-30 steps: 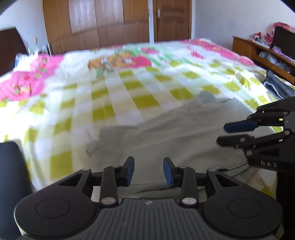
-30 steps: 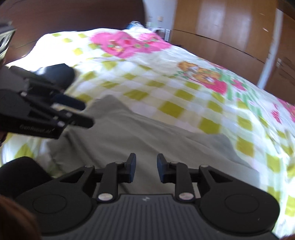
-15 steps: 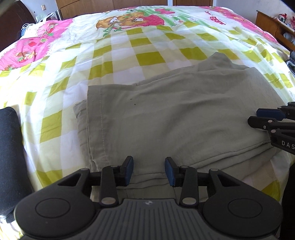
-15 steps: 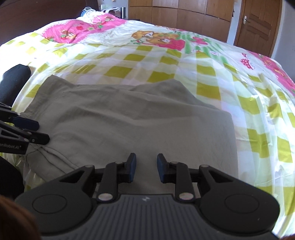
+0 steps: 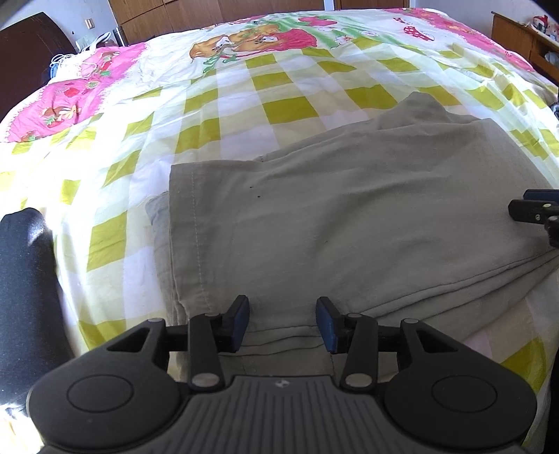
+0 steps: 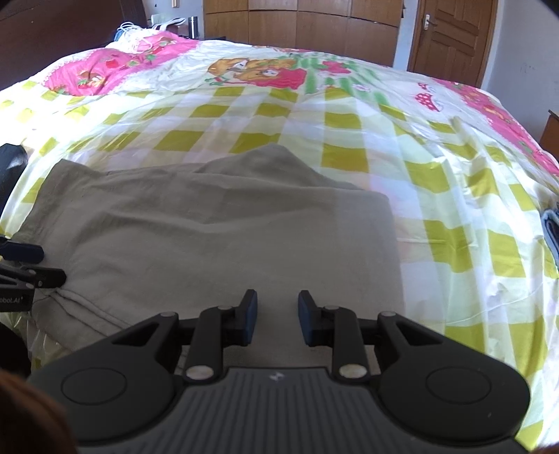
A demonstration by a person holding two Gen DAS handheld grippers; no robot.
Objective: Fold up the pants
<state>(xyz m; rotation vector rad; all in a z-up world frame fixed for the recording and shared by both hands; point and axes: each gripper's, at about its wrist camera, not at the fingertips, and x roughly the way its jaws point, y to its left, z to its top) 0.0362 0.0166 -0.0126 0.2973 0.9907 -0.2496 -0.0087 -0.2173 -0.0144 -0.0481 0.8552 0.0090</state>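
A pair of grey-green pants (image 5: pixel 349 223) lay folded over on a bed, near its front edge, spread across a bedspread (image 5: pixel 279 108) checked in yellow-green and white with pink cartoon prints towards the far end. The pants' stitched hem ran along their left side, with a lower layer of cloth peeking out beside it. Their far edge rose into a soft peak towards the middle of the bed.

The left gripper (image 5: pixel 282 323) hovered over the near left corner of the pants, angled downward. Its jaws had just been opening and stood apart, with the folded cloth edge below the gap but nothing pinched between the blue pads (image 5: pixel 241 323).

The right gripper (image 6: pixel 277 316) hung over the near right part of the pants, its jaws a narrower way apart, holding nothing.

Each gripper's tips appeared at the edge of the other's view, resting over the cloth's near edge. A dark cushion-like object (image 5: pixel 24 286) sat at the bed's left edge. Wooden wardrobe doors (image 6: pixel 300 17) stood beyond the bed.
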